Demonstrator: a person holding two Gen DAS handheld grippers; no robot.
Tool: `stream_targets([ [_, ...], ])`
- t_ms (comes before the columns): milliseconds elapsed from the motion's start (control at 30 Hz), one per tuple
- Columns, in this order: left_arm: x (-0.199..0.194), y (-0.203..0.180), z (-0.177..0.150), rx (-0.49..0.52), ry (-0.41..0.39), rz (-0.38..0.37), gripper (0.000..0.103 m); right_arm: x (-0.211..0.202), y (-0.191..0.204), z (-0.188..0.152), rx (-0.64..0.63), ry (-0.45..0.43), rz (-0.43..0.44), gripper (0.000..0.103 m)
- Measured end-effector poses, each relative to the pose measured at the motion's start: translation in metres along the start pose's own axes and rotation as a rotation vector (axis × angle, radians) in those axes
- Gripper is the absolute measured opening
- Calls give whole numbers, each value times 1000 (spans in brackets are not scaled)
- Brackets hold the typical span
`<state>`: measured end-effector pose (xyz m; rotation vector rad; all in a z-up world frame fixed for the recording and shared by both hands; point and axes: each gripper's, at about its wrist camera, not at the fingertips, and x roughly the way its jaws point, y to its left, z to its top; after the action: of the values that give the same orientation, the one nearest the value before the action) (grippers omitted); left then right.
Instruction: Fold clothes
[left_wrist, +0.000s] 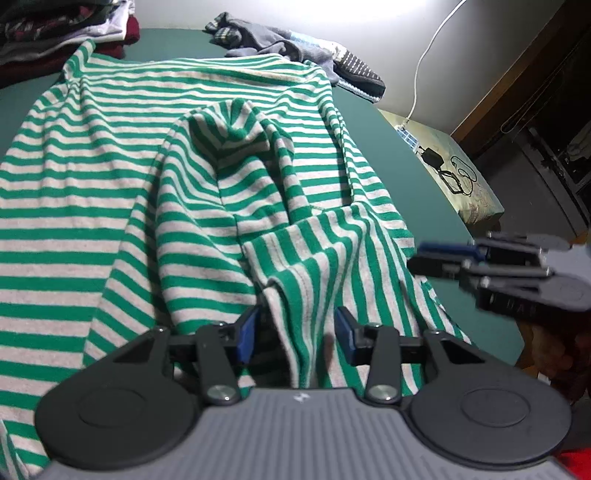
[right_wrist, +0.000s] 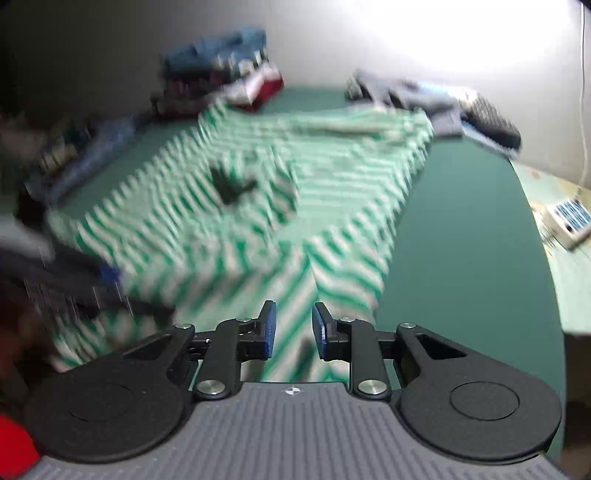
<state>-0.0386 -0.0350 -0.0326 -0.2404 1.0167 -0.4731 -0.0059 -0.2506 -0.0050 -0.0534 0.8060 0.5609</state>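
On the green tabletop (left_wrist: 373, 140) your green-and-grey striped shirt (left_wrist: 110, 155) lies spread out, w/ a sleeve bunched into a hump over the middle and a fold of it running down toward you. Your left gripper (left_wrist: 298, 334) has its blue pads apart w/ that fold sitting between them; cloth touches the left pad, the other side looks loose, so it reads as open around the fabric, not clamped. Your right gripper (right_wrist: 294, 330) hovers over the shirt's near edge, pads parted w/ striped cloth visible in the gap; that view is badly motion-blurred. In the left wrist view it comes in from the right edge, just beside the shirt.

Writing: only a small white logo mark on each gripper body, no text I can read.

Further out: a stack of folded clothes (left_wrist: 55, 29) at the far left corner, a messy pile of socks/greys (left_wrist: 295, 51) at the far edge, a white cable (left_wrist: 424, 62) down the wall to a power strip (left_wrist: 406, 134), and a black charger (left_wrist: 432, 157) on the side surface.
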Motion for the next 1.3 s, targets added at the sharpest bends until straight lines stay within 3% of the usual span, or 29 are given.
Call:
stream_targets([
  [67,-3,-1,-5,7,-5,10,55,5,7,20,-10,-43,72,25],
  [133,-5,-3,-10,14,-9,21,55,20,25,34,-110,-43,108,25],
  [233,-7,-6,-16,21,-16,27,50,52,46,38,-255,13,178,27],
  [400,-9,-10,-22,32,-23,35,50,82,55,28,-361,109,226,35],
  [433,-9,-11,-23,31,-23,35,46,82,54,27,-366,104,231,30],
  [467,-9,-11,-25,31,-22,34,39,79,53,28,-360,96,233,7],
  [500,-8,-11,-26,32,-14,36,20,77,51,29,-354,88,235,0],
  [533,-7,-12,-27,32,-4,37,0,75,50,31,-348,80,237,0],
  [633,-8,-12,-30,21,1,43,0,65,50,41,-324,2,279,0],
  [700,-8,-12,-31,14,4,48,0,69,52,46,-332,20,311,3],
  [733,-8,-13,-32,10,5,50,0,72,54,48,-337,31,327,8],
  [767,-9,-13,-33,6,7,52,0,72,53,47,-340,30,328,24],
  [833,-8,-13,-34,-4,10,56,0,72,51,46,-347,27,325,34],
  [933,-7,-15,-35,-3,5,66,0,72,49,44,-357,22,322,27],
  [967,-7,-15,-36,-4,3,69,0,72,48,43,-361,20,321,13],
  [1000,-8,-15,-36,-7,1,71,0,72,47,42,-364,19,320,6],
  [1300,-32,-17,-37,-43,-54,105,0,71,43,58,-287,-66,367,5],
])
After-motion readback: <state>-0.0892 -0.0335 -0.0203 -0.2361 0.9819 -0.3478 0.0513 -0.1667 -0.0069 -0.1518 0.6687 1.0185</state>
